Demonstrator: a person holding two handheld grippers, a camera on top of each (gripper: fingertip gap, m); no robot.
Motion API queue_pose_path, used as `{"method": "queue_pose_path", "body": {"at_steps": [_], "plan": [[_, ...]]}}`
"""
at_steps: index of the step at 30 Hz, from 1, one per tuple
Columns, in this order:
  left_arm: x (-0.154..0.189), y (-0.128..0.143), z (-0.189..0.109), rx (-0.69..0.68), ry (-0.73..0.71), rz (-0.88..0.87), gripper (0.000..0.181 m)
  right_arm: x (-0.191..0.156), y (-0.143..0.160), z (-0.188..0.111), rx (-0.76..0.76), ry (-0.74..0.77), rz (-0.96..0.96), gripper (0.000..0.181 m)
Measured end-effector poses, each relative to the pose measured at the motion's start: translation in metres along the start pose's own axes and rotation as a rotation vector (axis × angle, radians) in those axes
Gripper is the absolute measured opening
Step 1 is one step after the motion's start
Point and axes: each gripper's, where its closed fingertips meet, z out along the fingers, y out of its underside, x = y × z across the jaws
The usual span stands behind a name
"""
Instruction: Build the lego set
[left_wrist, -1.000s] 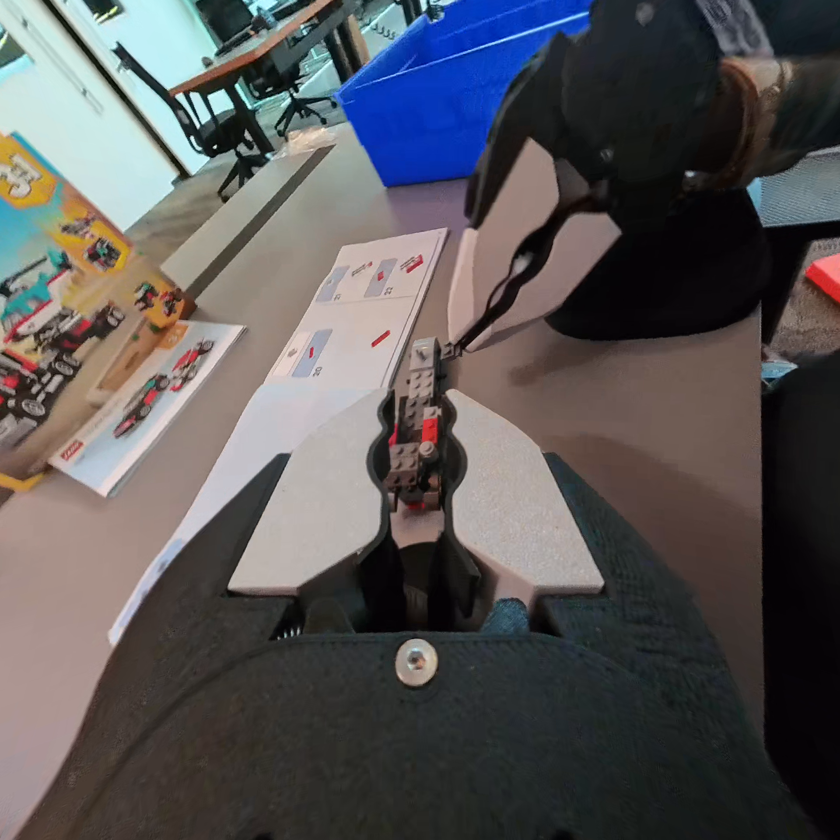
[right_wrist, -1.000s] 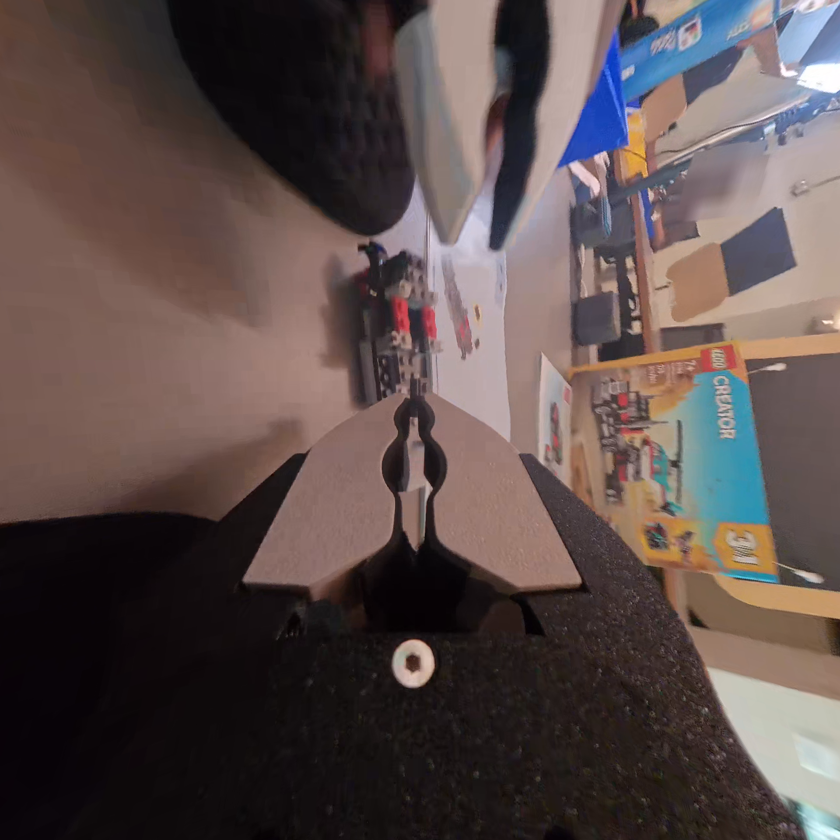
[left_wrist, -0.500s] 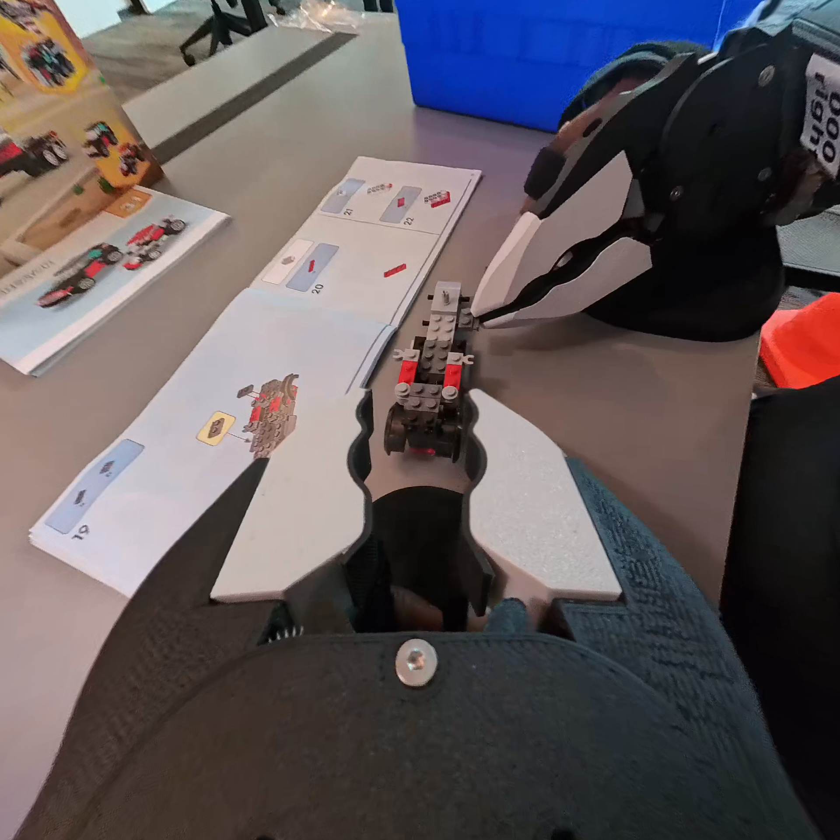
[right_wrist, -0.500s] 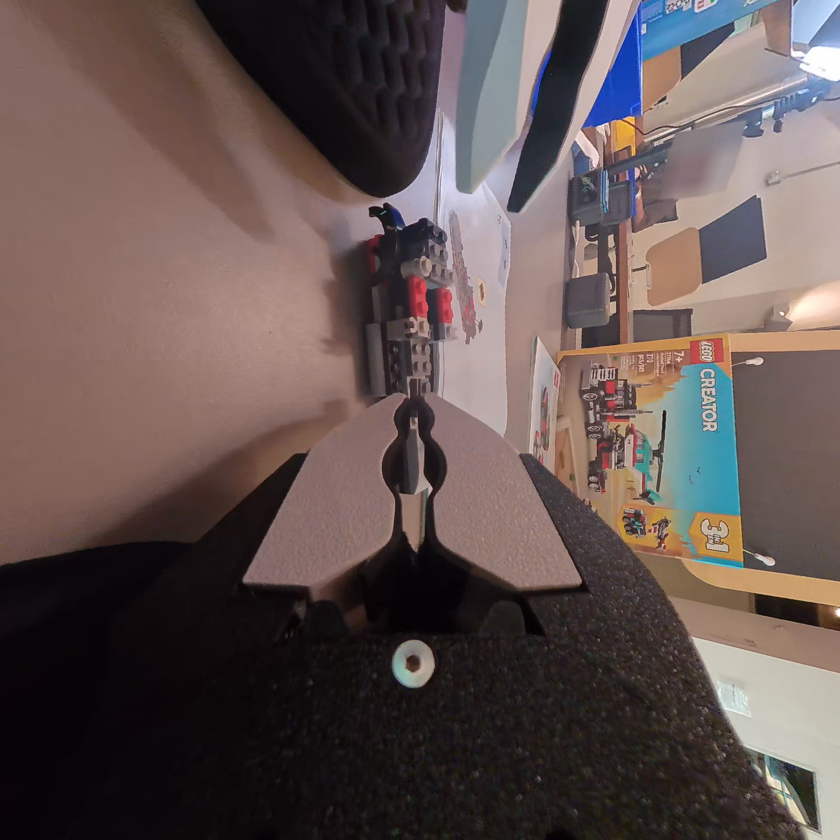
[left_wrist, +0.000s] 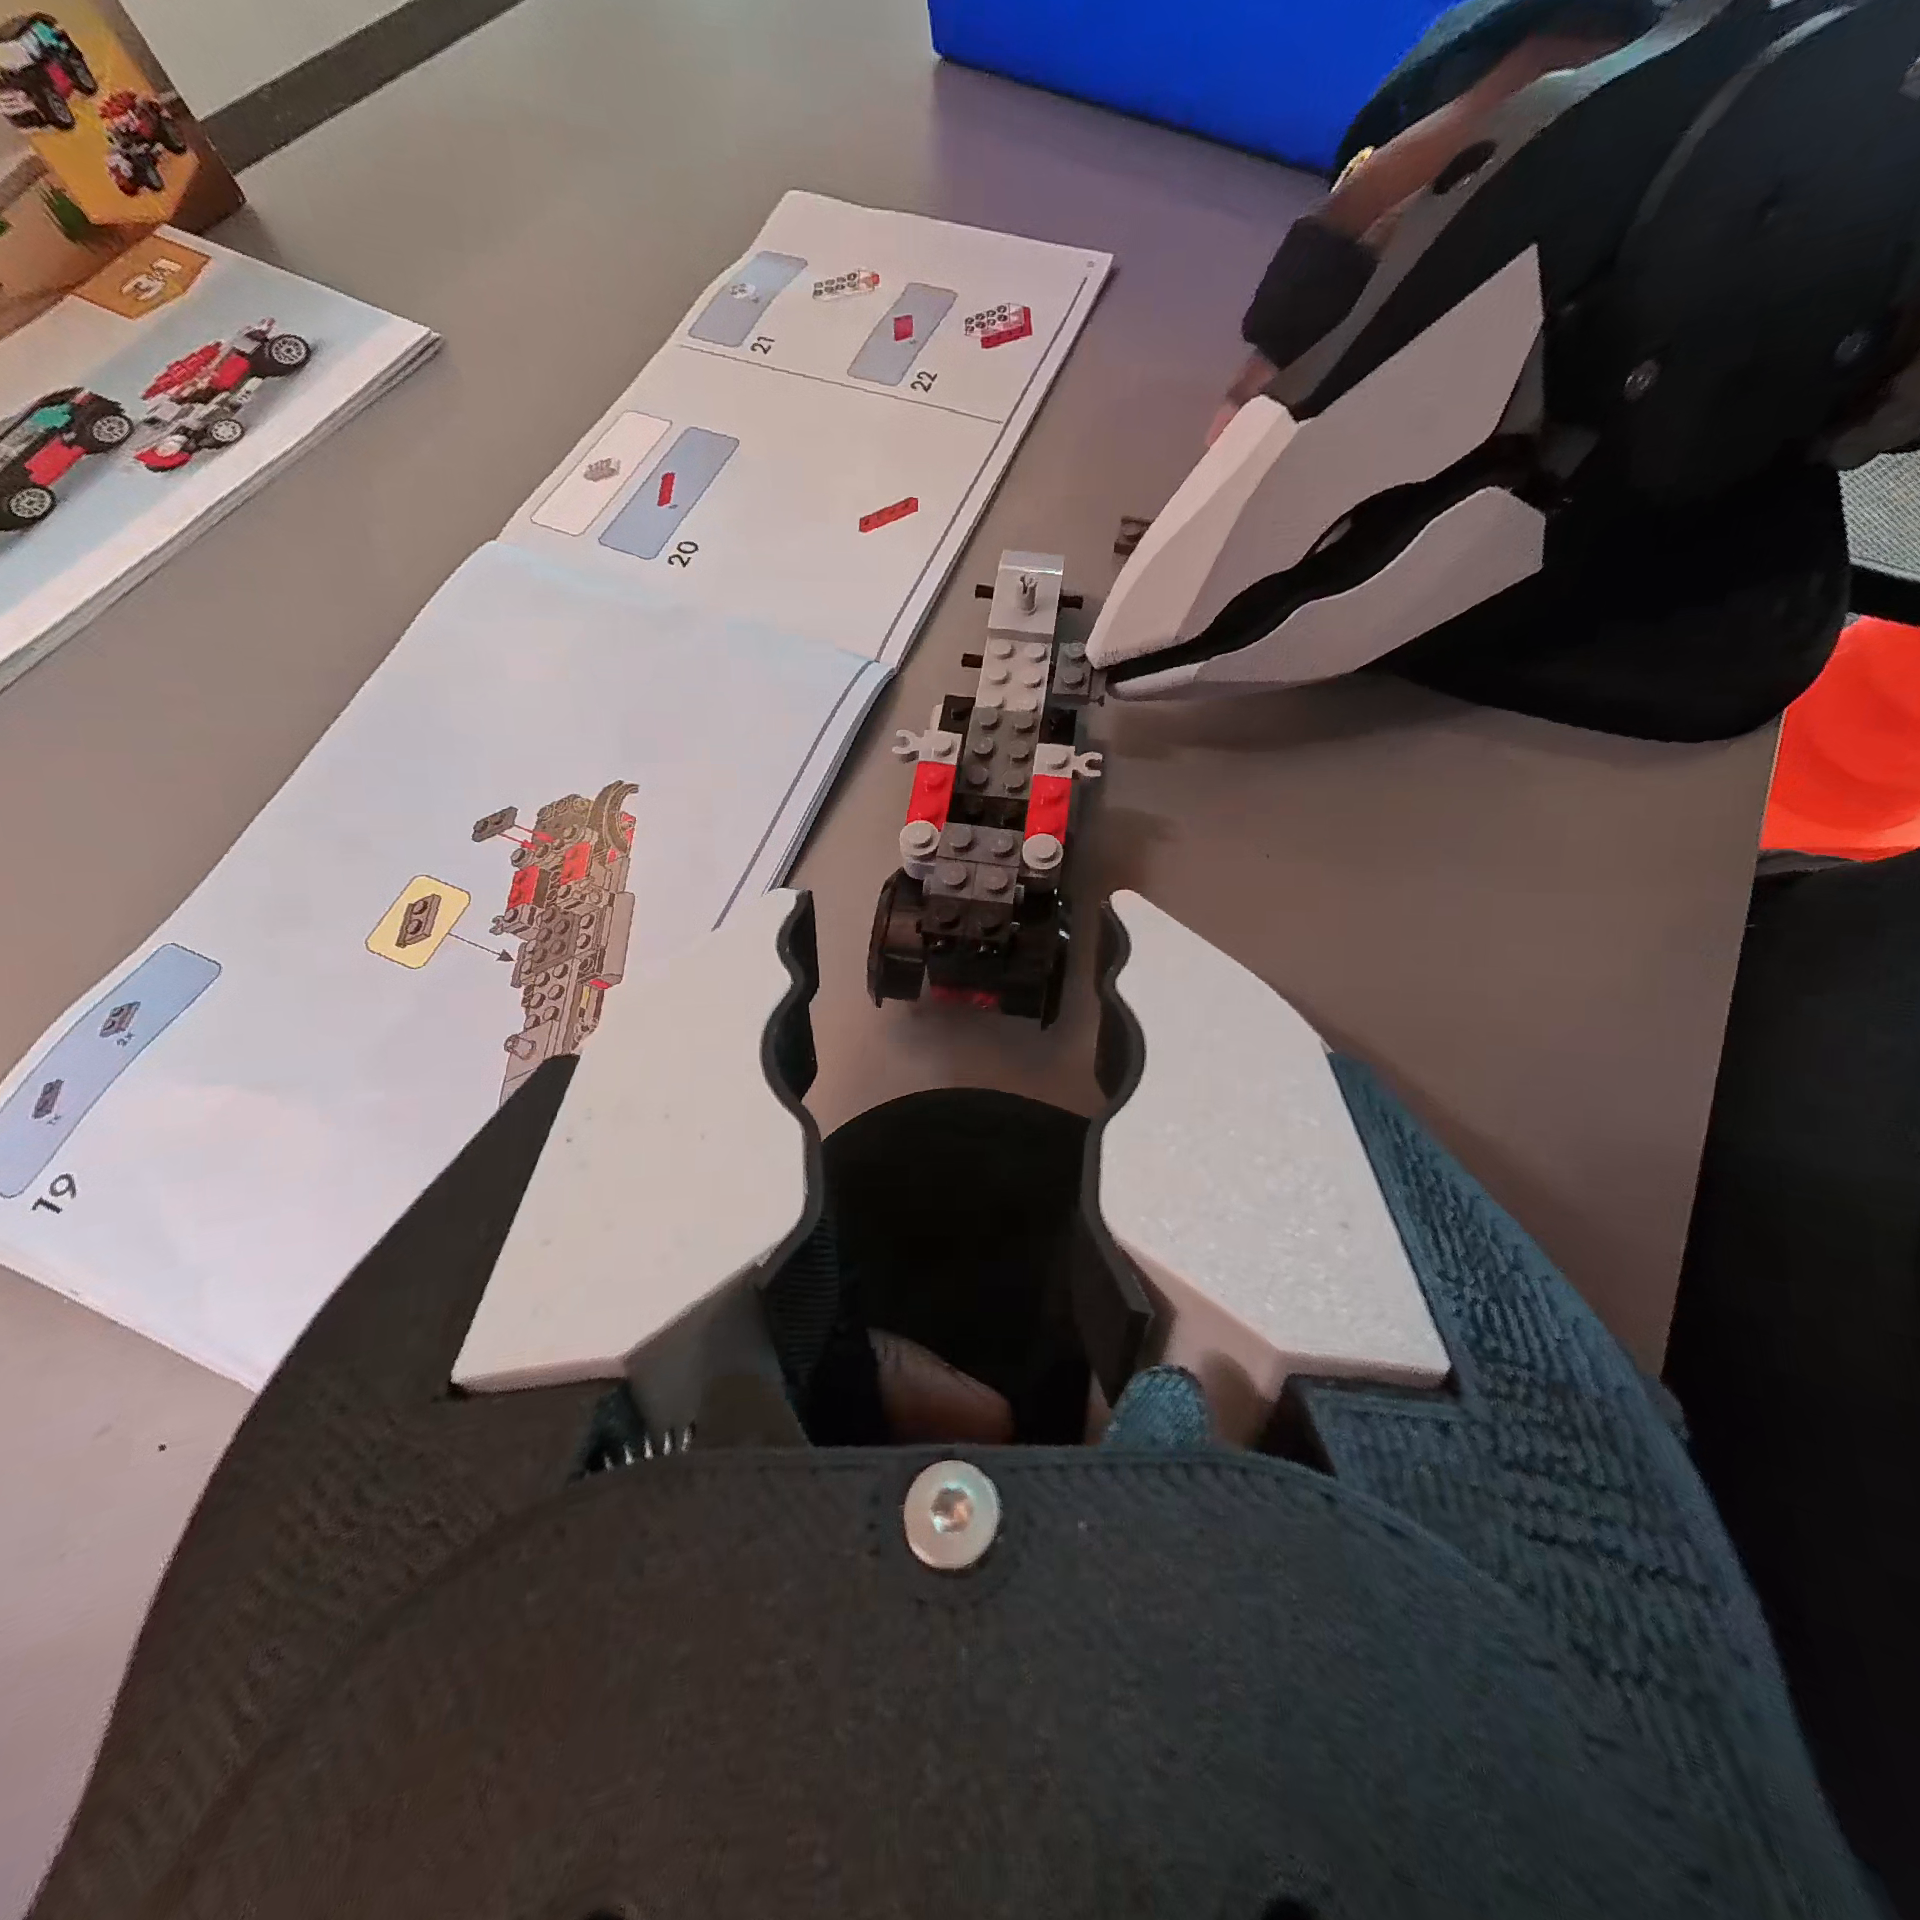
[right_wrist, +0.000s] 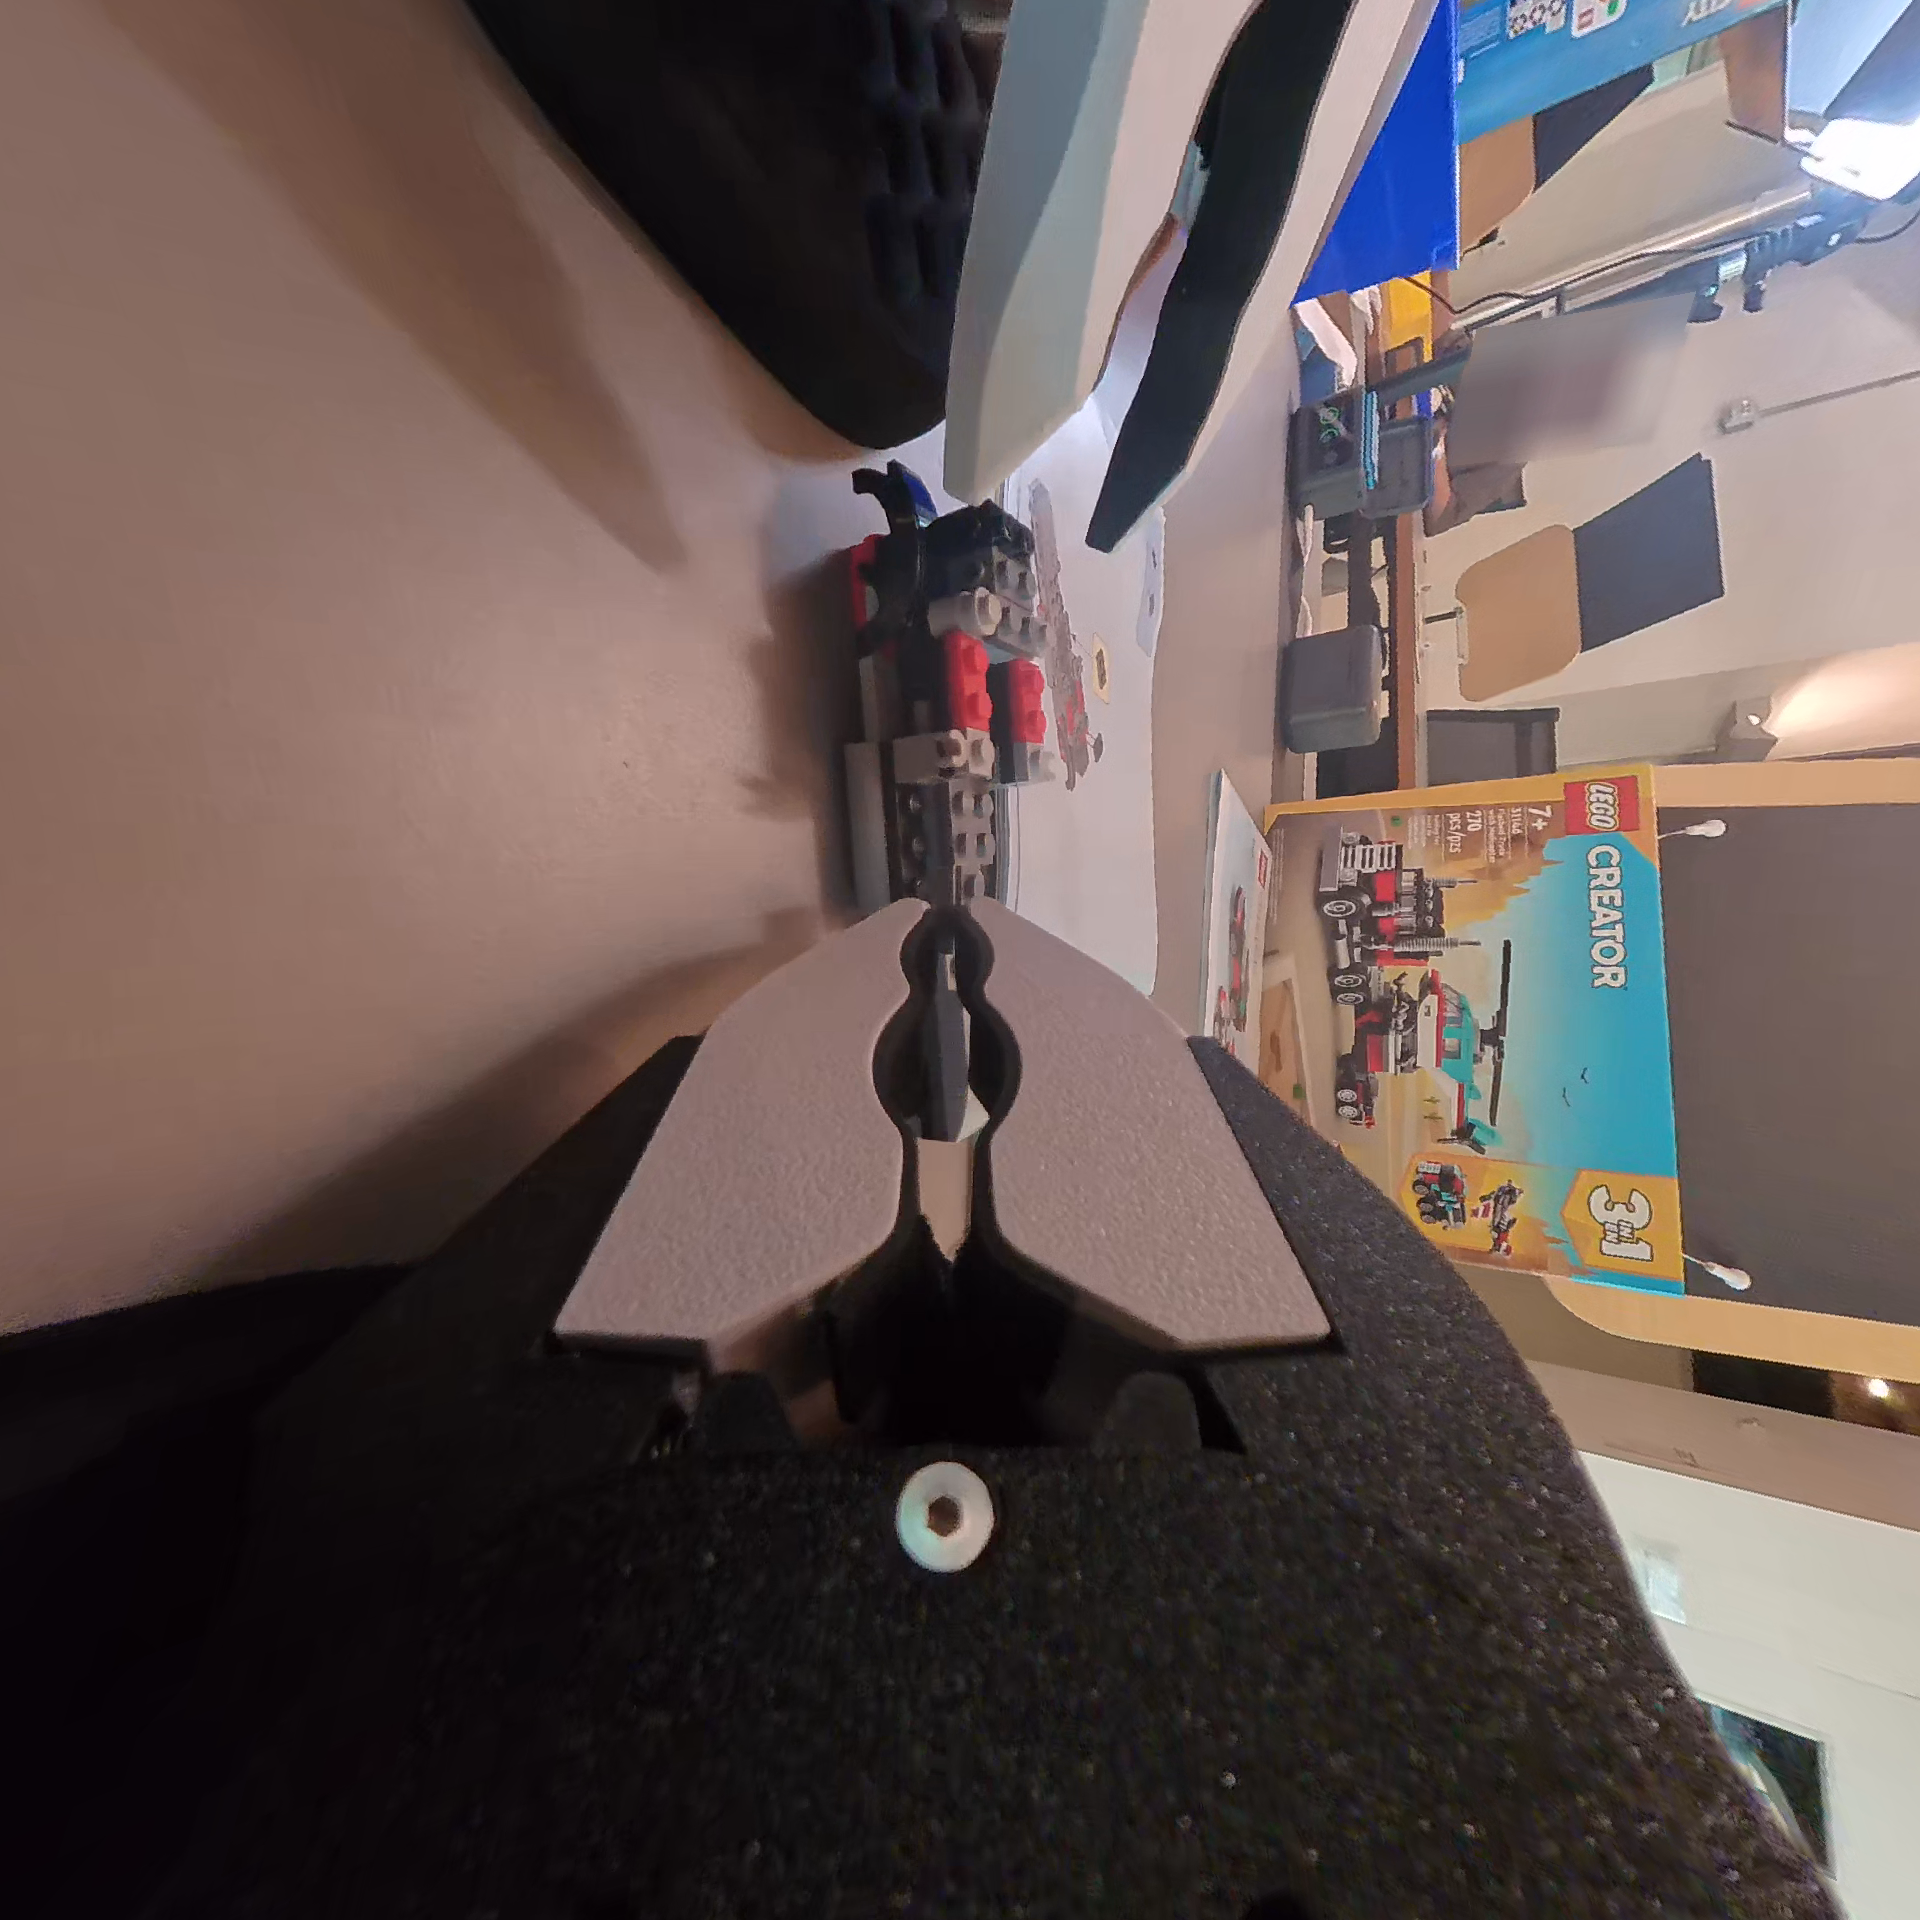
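The grey, red and black lego model (left_wrist: 987, 800) stands on the grey table (left_wrist: 1403, 987), beside the open booklet. My left gripper (left_wrist: 951, 920) is open and empty, with its fingertips on either side of the model's near end and not touching it. My right gripper (left_wrist: 1103, 665) comes in from the right, shut on a small dark grey plate (left_wrist: 1075, 665), with its tips against the model's right side. In the right wrist view the plate (right_wrist: 945, 1039) sits between the shut fingers of the right gripper (right_wrist: 940, 912), just in front of the model (right_wrist: 935, 707). The left gripper's open fingers (right_wrist: 1039, 260) show beyond the model.
An open instruction booklet (left_wrist: 623, 675) lies left of the model, with a second booklet (left_wrist: 187, 395) and the set's box (right_wrist: 1507, 1039) farther left. A blue bin (left_wrist: 1143, 62) stands at the back. A tiny brown piece (left_wrist: 1130, 532) lies behind the model. The table edge (left_wrist: 1714, 1039) is close on the right. Tip to tip, the grippers are about 7 centimeters apart.
My left gripper has opened, let go of the model and drawn back. The model now rests on the table. My right gripper stays shut on the plate at the model's side.
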Motion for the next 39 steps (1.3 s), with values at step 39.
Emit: {"method": "queue_pose_path", "body": {"at_steps": [39], "plan": [[0.004,0.01,0.006,-0.062,0.059,-0.025,0.039,-0.007,-0.013,0.002,-0.032,0.049,-0.167,0.002]]}}
